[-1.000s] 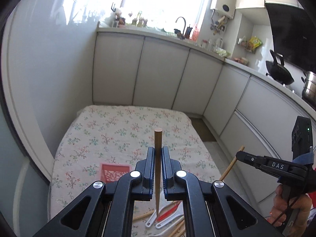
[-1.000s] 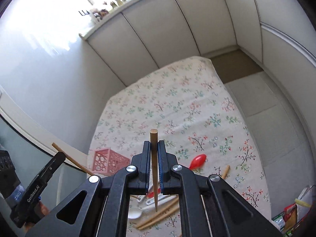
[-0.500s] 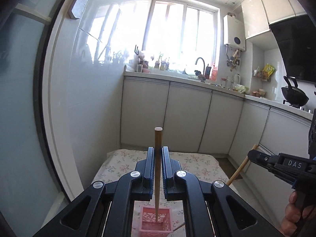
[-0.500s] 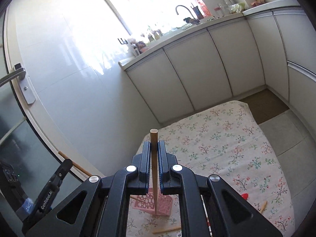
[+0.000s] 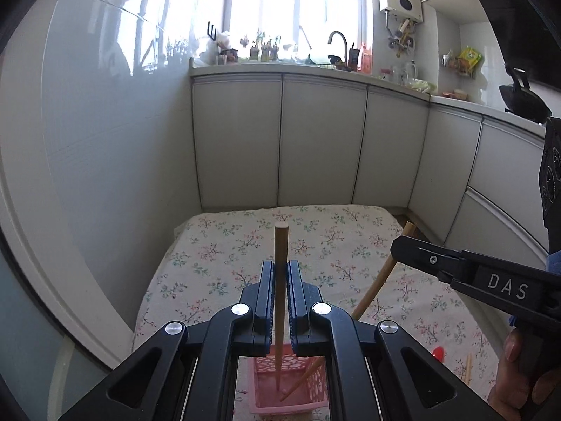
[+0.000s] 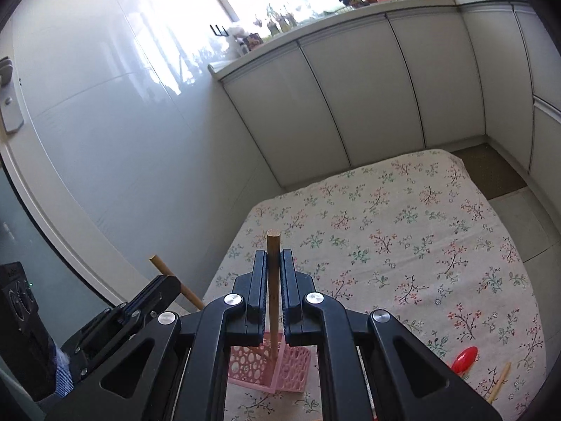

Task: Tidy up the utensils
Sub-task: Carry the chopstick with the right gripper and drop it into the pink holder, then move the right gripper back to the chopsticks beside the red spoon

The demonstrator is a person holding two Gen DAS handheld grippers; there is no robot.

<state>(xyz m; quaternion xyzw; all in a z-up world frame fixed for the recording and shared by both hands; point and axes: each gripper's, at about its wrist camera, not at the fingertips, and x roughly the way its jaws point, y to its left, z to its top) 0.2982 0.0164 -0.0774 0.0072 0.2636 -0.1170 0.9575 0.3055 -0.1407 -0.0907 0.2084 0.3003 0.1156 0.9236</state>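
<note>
My left gripper [image 5: 280,265] is shut on a wooden chopstick [image 5: 280,242] that stands upright; its lower end dips into the pink lattice basket [image 5: 287,407] on the floral table. To its right, my right gripper [image 5: 394,245] grips a second chopstick [image 5: 377,284], which slants down so that its tip also lies in the basket. In the right wrist view, the right gripper [image 6: 273,252] is shut on its chopstick [image 6: 272,242] above the basket [image 6: 292,368]. The left gripper [image 6: 171,280] with its chopstick [image 6: 159,263] shows at the lower left.
The floral tablecloth [image 5: 228,245] stretches ahead to white cabinets [image 5: 322,140]. A red spoon [image 6: 464,354] and a loose chopstick [image 6: 499,382] lie on the cloth to the right of the basket. A hand [image 5: 515,386] holds the right gripper. A glossy wall borders the table's left side.
Both grippers have come closer to the pink basket and sunk towards it. The lower ends of both chopsticks now reach into it. Both stay shut on their chopsticks.
</note>
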